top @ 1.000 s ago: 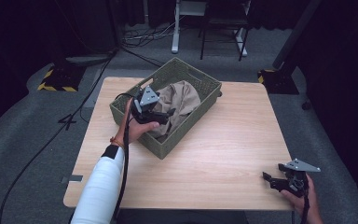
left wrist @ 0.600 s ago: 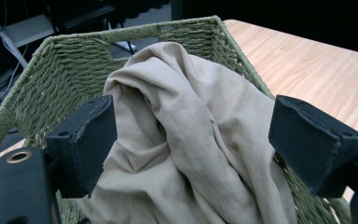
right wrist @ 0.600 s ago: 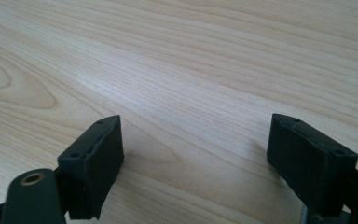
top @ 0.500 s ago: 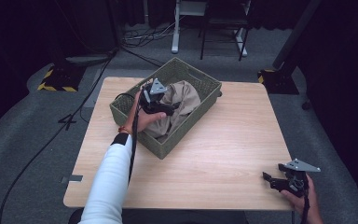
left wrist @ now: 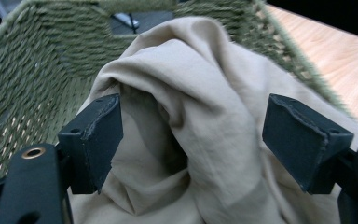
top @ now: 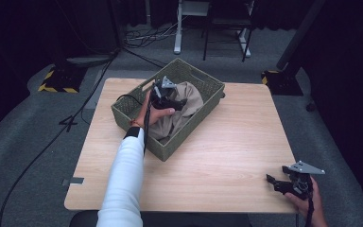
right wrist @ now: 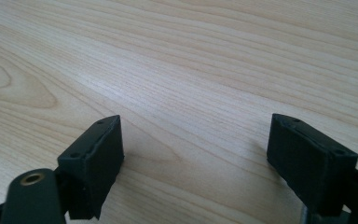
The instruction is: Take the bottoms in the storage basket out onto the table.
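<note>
Cloth (left wrist: 200,116): beige fabric, heaped and creased inside the woven basket; you see it in the high view too (top: 182,106), spilling toward the basket's near wall.
Handling: judge it light, soft and limp; it will sag and trail when lifted, and nothing about it looks fragile or slippery.
Where to grip: take the raised fold that stands between your left jaws; a thick ridge like that should pinch more surely than a flat single layer.
Left gripper (left wrist: 191,135): released, jaws spread wide either side of that fold, pads apart from the fabric at the sides; whether they touch it lower down you cannot tell.
Basket (top: 196,78): olive-green, coarse rope weave, rectangular, with a handle slot in its end wall; its rough walls may snag the fabric as it comes out.
Table (top: 227,142): pale wood-grain top, smooth and flat.
Right gripper (right wrist: 196,144): jaws parted, nothing between them, held low over bare wood at your near right corner, well apart from the basket.
</note>
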A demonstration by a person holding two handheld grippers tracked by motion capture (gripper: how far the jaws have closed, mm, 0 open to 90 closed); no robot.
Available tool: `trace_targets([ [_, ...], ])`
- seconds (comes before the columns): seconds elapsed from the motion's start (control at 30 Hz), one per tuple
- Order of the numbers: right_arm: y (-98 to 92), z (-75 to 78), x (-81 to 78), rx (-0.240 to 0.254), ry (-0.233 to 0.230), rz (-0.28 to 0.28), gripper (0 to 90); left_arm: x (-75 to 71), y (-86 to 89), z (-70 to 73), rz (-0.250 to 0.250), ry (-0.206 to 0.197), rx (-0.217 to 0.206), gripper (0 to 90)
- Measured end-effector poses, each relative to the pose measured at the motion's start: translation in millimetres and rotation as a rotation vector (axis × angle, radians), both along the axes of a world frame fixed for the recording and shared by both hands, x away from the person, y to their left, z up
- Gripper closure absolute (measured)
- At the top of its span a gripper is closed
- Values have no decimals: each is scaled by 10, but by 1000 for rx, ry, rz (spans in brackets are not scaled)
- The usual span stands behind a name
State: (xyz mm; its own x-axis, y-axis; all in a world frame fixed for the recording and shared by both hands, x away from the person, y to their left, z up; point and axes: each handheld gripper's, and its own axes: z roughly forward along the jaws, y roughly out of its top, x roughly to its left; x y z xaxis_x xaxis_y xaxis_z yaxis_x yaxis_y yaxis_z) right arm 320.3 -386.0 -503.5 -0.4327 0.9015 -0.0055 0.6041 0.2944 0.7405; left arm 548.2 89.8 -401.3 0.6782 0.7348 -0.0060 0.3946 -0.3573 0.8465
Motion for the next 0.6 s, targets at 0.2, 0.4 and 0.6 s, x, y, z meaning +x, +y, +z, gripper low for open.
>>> trace_targets([
  [0.2,0,0,0,0,0,0,185,146,-151,-190,40,89,106,174],
  [0.4,0,0,0,0,0,0,185,185,-235,-297,46,136,195,157],
  [0.6,0,0,0,0,0,0,185,220,-255,-379,73,185,280,158],
])
